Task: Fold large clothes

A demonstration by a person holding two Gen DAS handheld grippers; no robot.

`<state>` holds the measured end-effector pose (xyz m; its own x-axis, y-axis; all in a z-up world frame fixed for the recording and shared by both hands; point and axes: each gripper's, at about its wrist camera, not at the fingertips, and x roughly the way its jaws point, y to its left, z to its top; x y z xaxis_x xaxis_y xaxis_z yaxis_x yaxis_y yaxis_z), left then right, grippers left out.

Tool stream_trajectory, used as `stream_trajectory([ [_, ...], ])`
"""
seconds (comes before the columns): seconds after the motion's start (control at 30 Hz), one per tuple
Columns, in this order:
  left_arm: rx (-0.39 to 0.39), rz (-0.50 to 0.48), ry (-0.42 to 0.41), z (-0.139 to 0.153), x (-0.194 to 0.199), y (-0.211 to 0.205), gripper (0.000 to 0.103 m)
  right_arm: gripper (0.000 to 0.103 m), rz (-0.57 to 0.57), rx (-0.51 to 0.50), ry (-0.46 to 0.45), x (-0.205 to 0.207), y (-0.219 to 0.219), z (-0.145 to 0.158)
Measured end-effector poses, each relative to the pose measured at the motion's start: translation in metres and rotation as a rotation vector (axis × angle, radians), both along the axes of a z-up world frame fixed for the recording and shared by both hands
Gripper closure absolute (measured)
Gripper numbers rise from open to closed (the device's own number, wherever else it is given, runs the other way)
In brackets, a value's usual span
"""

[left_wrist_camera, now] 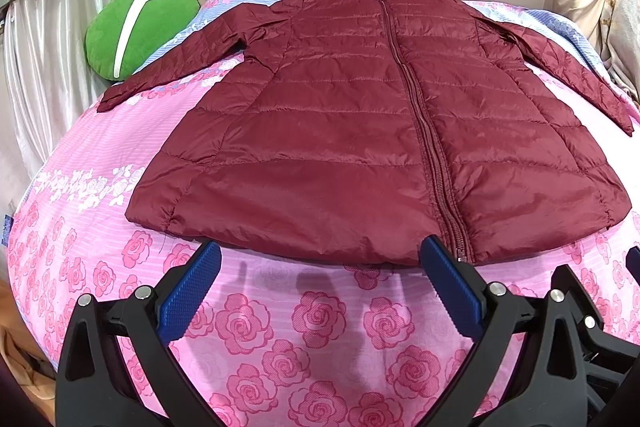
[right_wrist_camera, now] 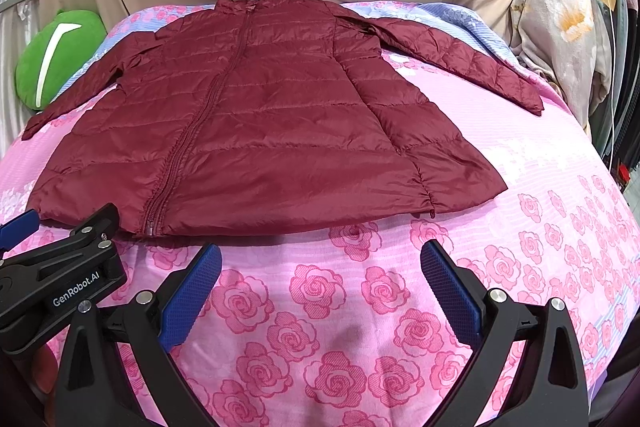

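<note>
Both grippers (left_wrist_camera: 320, 263) (right_wrist_camera: 320, 263) (wide open, empty) hover near the jacket's (left_wrist_camera: 360, 127) hem.

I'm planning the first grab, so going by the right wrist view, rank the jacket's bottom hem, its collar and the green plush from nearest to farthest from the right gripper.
1. bottom hem: just ahead of the right gripper.
2. collar: far end of the jacket, centre.
3. green plush: far left, off the bed's edge; too close to the collar to rank firmly.
</note>
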<state>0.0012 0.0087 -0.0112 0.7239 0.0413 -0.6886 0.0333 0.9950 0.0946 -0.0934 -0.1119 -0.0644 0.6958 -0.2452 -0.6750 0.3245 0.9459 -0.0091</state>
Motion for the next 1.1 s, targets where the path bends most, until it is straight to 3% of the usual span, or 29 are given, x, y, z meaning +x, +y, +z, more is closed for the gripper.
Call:
stream_trajectory([
  [0.57, 0.007, -0.002, 0.011, -0.006, 0.003, -0.002, 0.005, 0.005, 0.002, 0.003, 0.003, 0.002, -0.001, -0.002],
  [0.7, -0.047, -0.045, 0.032, -0.001, 0.012, 0.001, 0.005, 0.005, 0.025, 0.002, -0.010, 0.004, -0.012, -0.004],
  [0.77, -0.073, -0.050, 0.021, 0.006, 0.019, 0.010, 0.005, 0.005, 0.014, 0.016, -0.021, 0.012, -0.031, 0.005],
  [0.93, -0.164, -0.041, -0.010, 0.033, 0.053, 0.042, 0.005, 0.005, -0.116, 0.067, -0.078, 0.042, -0.137, 0.036],
  [1.1, -0.162, -0.030, -0.055, 0.052, 0.088, 0.063, 0.005, 0.005, -0.245, 0.173, -0.070, 0.083, -0.250, 0.039],
])
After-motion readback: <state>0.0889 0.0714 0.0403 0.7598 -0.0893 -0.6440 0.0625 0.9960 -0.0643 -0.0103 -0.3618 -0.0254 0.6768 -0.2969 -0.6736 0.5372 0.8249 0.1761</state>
